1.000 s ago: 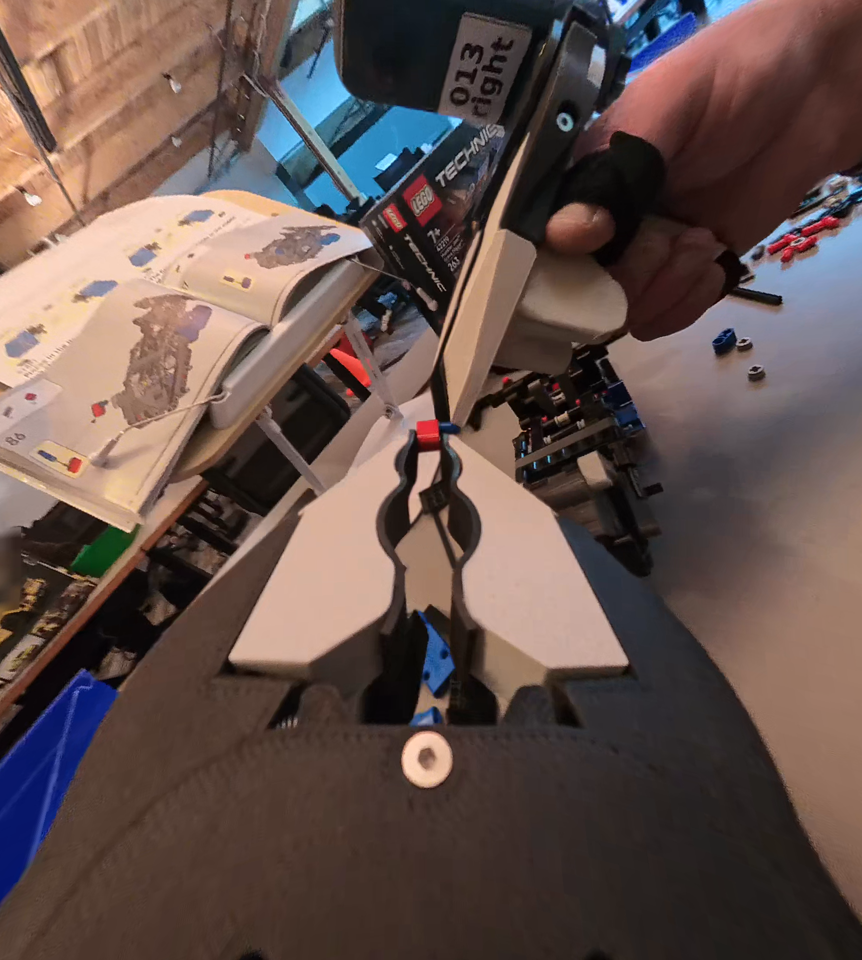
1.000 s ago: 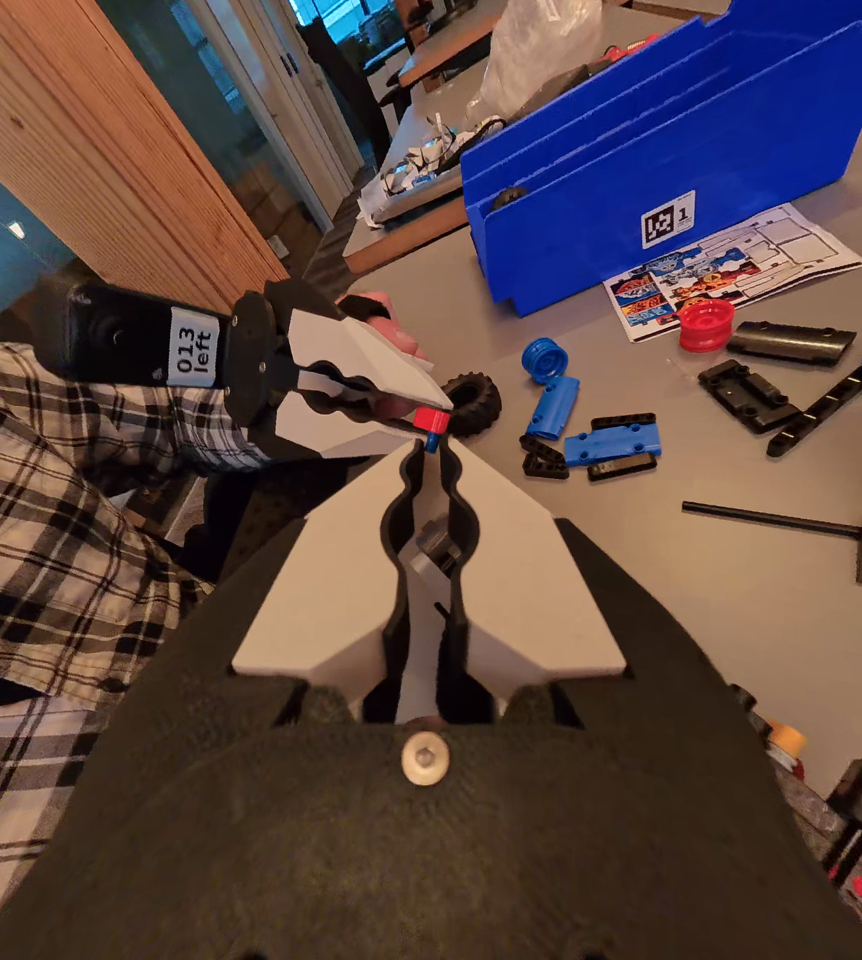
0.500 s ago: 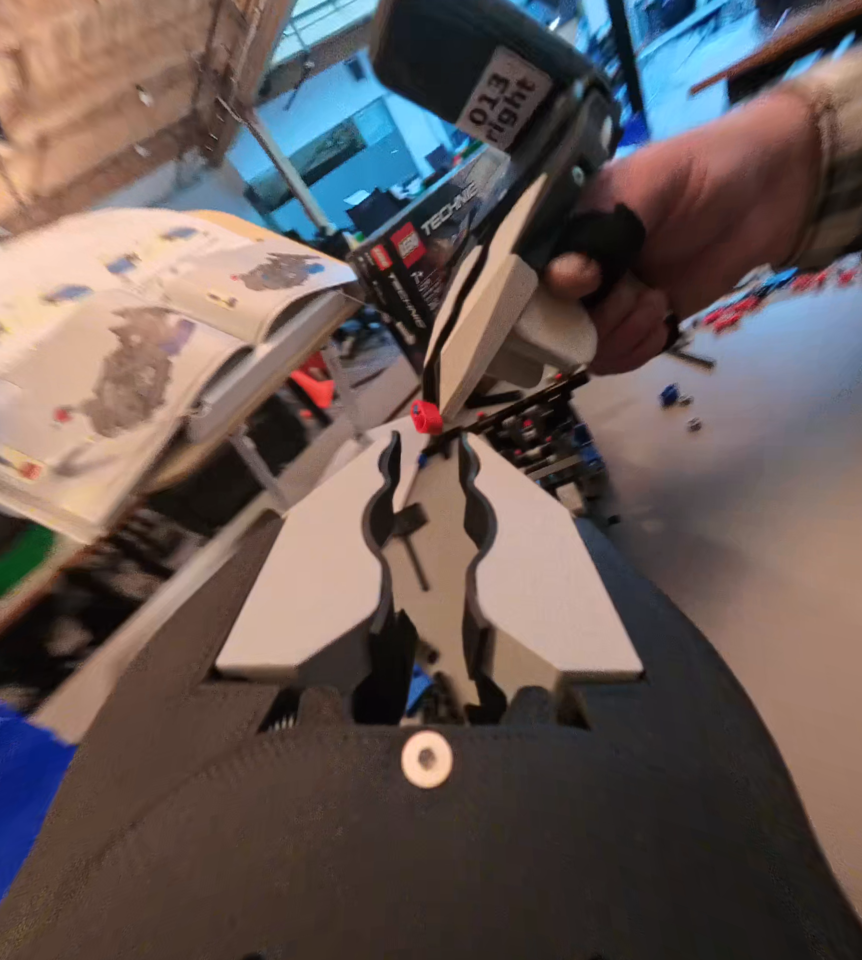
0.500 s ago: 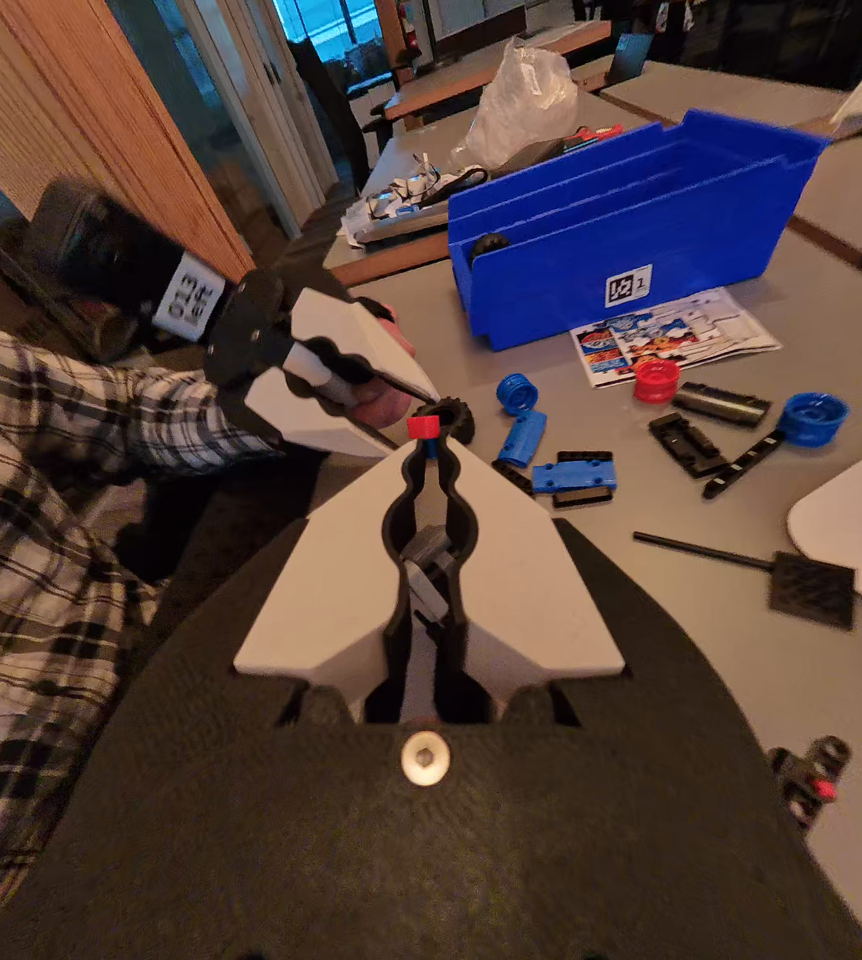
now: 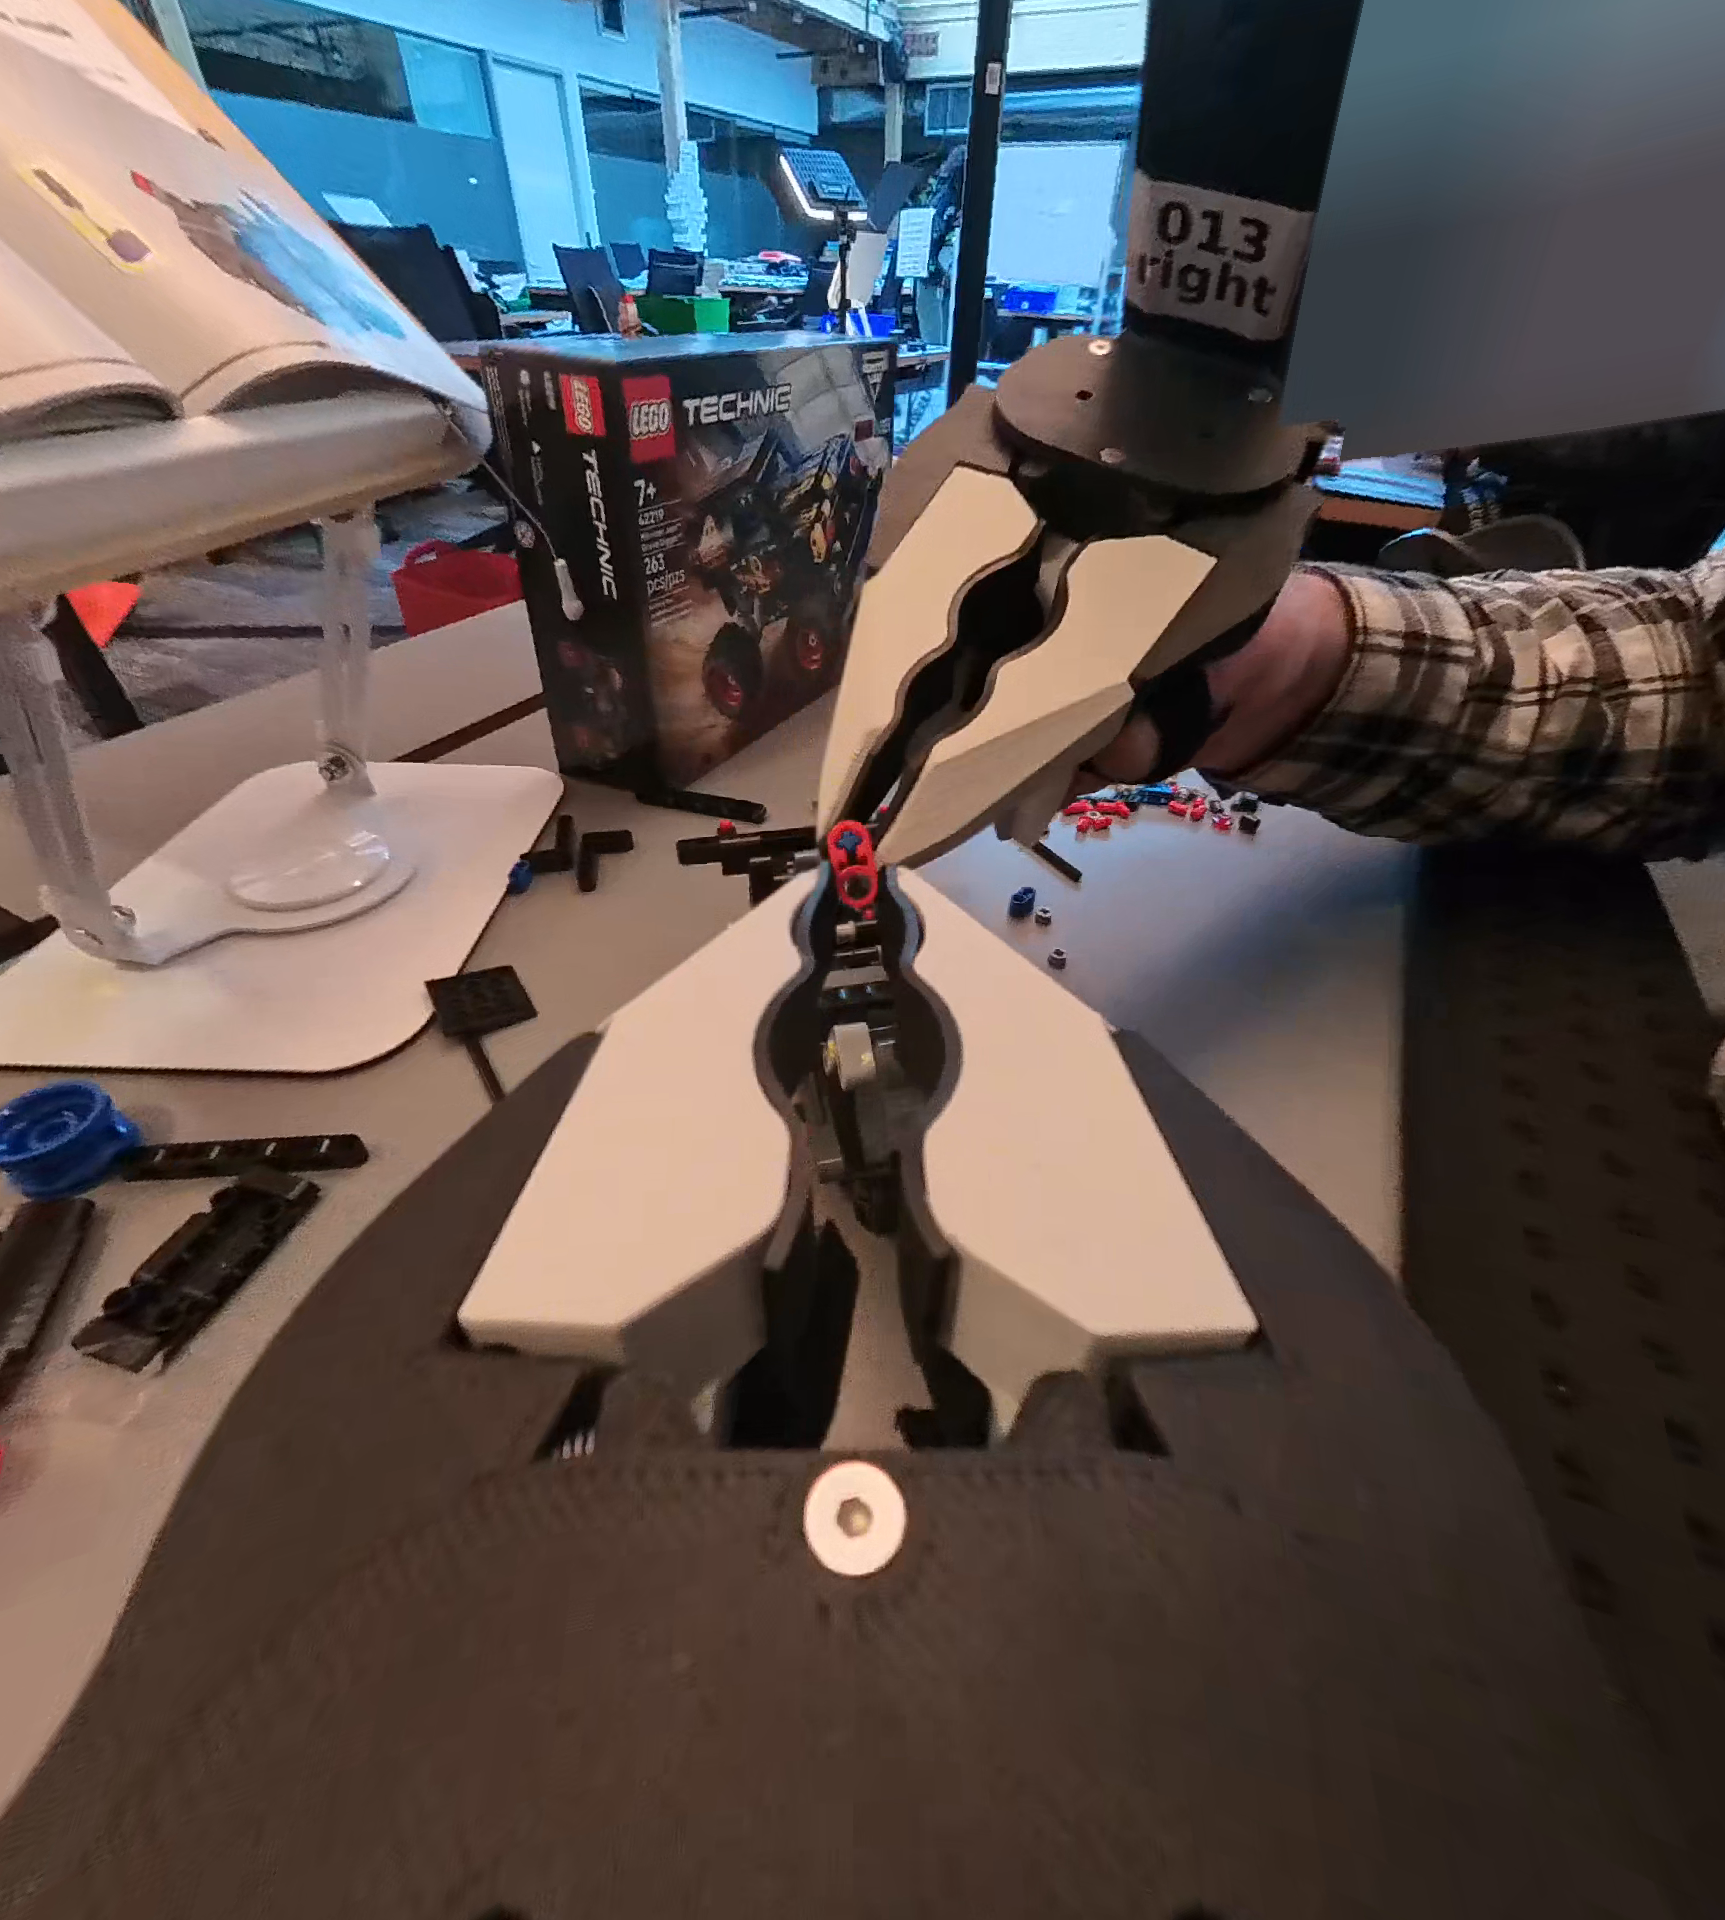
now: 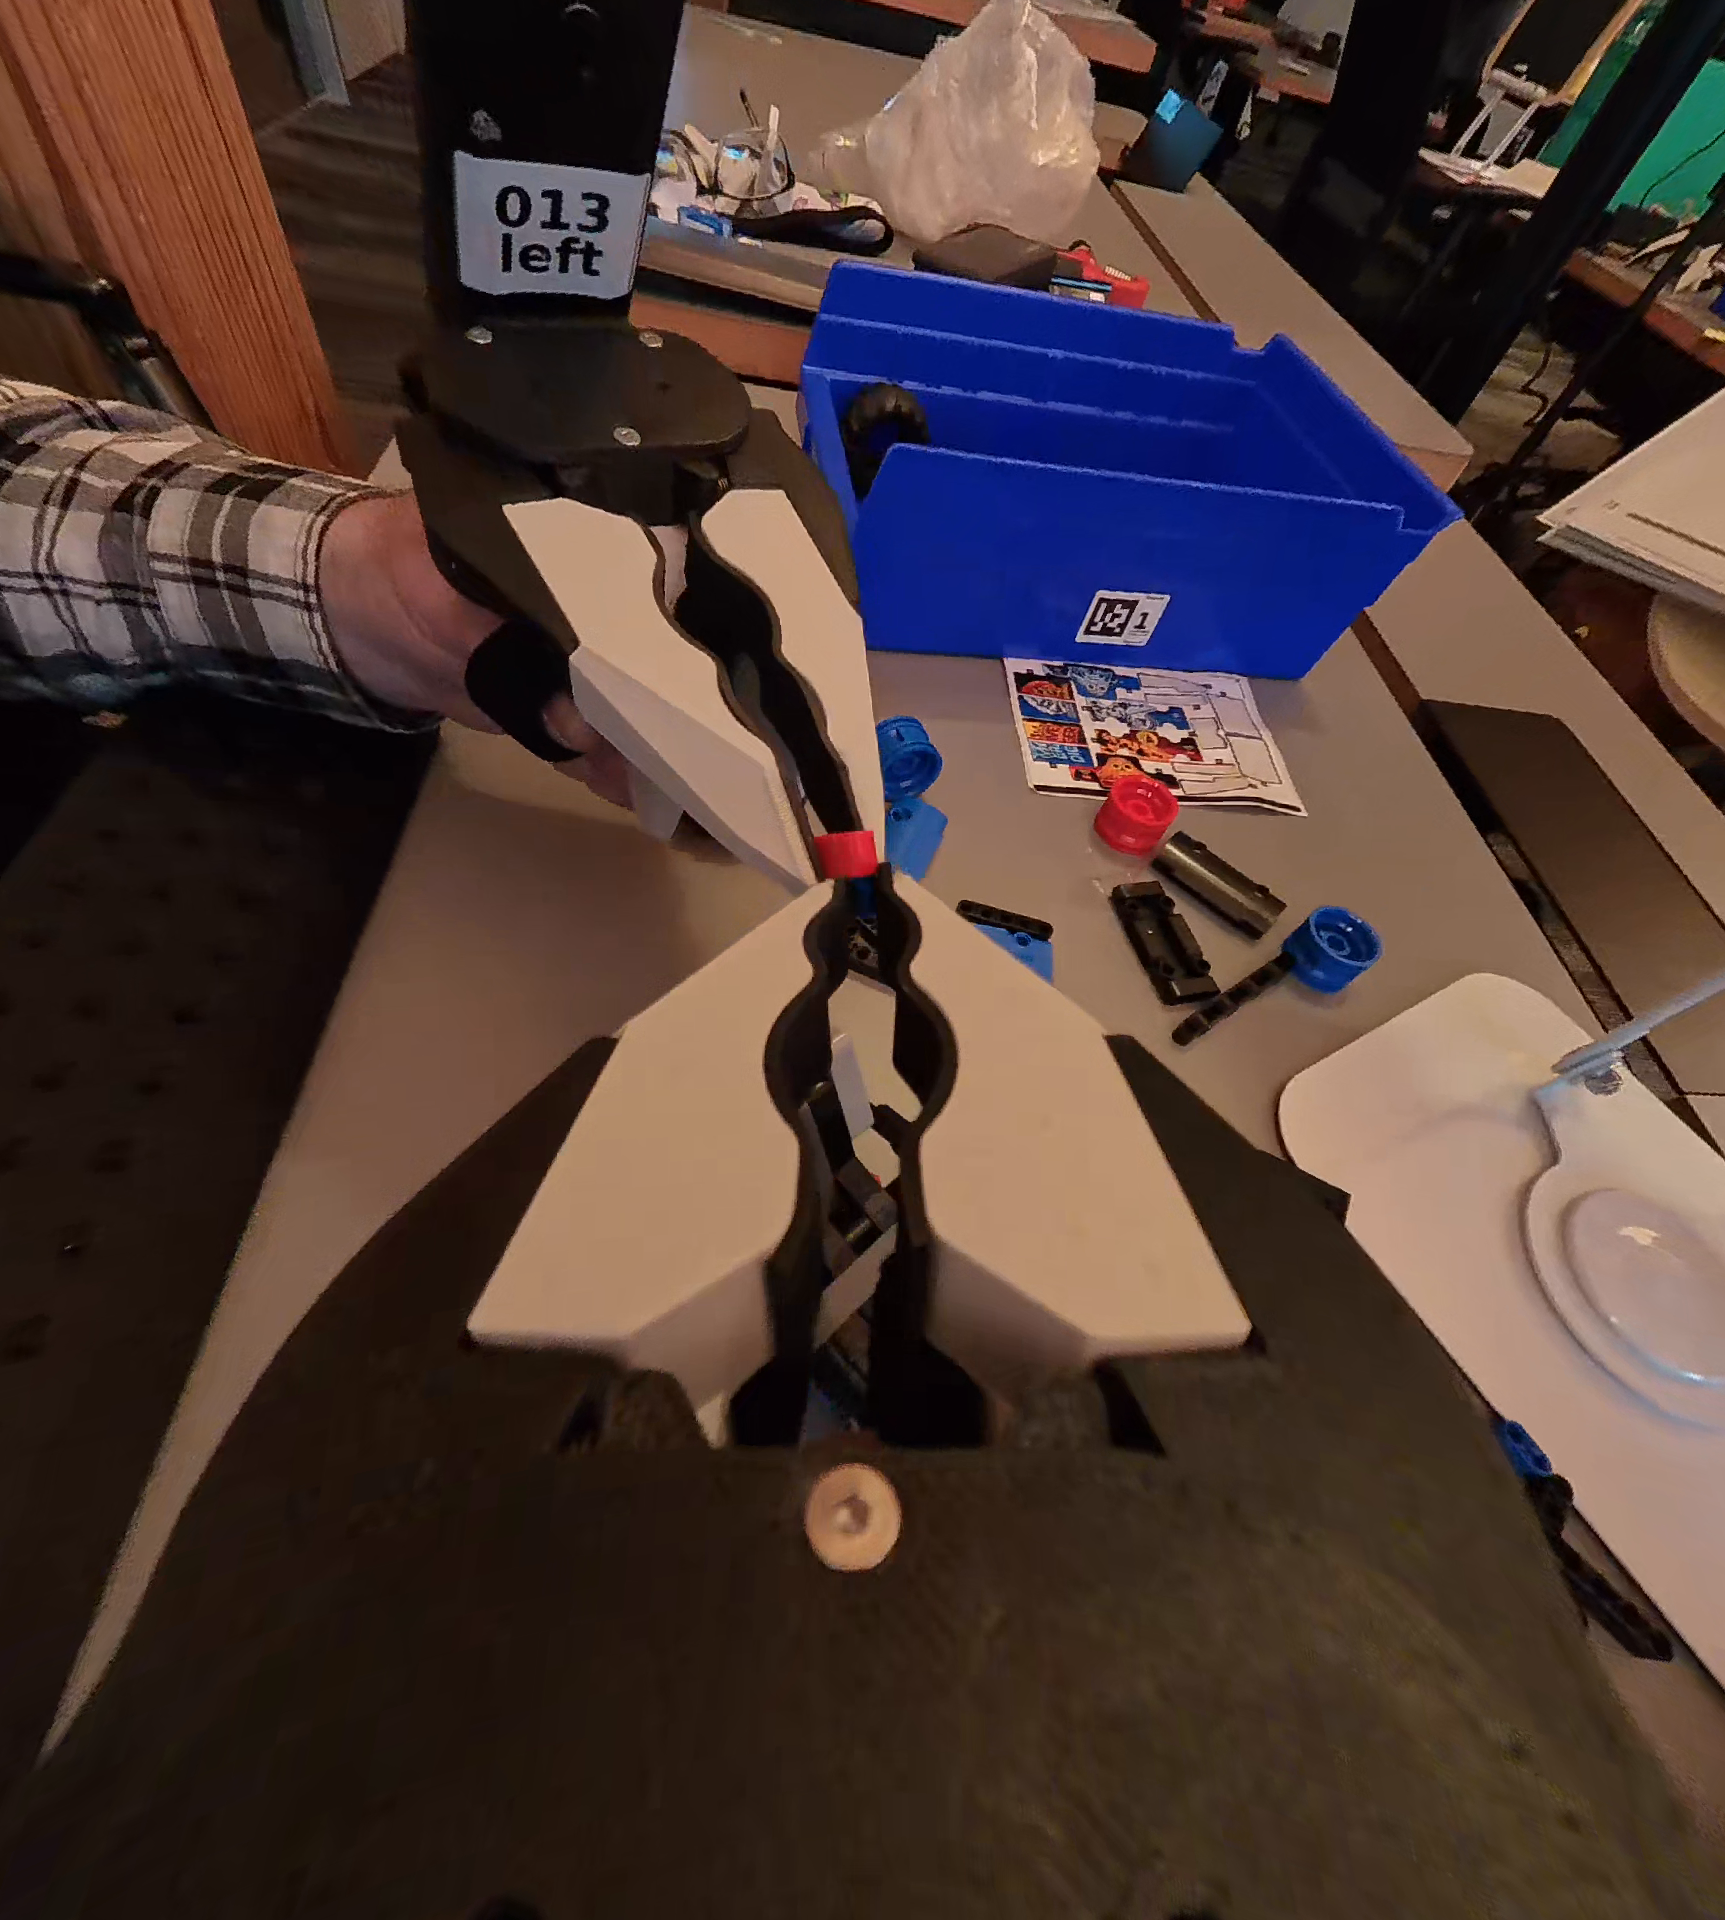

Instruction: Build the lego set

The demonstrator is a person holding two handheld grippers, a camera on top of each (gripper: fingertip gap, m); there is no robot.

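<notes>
My left gripper [image 5: 853,883] is shut on a small red connector [image 5: 852,864] and holds it in the air above the table. A blue pin [image 6: 864,885] sticks out of the connector. My right gripper [image 6: 856,909] meets it tip to tip and is shut on that pin. In the right wrist view the left gripper [image 6: 832,862] comes down from the upper left with the red connector [image 6: 845,854] at its tips. In the left wrist view the right gripper [image 5: 853,826] comes down from the upper right. A black and grey lego assembly [image 5: 853,1055] shows through the gap between my left fingers.
An open instruction booklet [image 5: 162,312] rests on a white stand [image 5: 245,935] at the left, with the set's box [image 5: 702,561] behind it. A blue bin [image 6: 1097,520], a sticker sheet [image 6: 1149,738], blue and red wheels [image 6: 1135,814] and black panels [image 5: 203,1257] lie on the grey table. Left and right tips are no more than a few centimetres apart.
Both grippers have swung round together, and their tips still meet at the red connector. Half a second ago my left fingers stood wider apart; now they are closed on it.
</notes>
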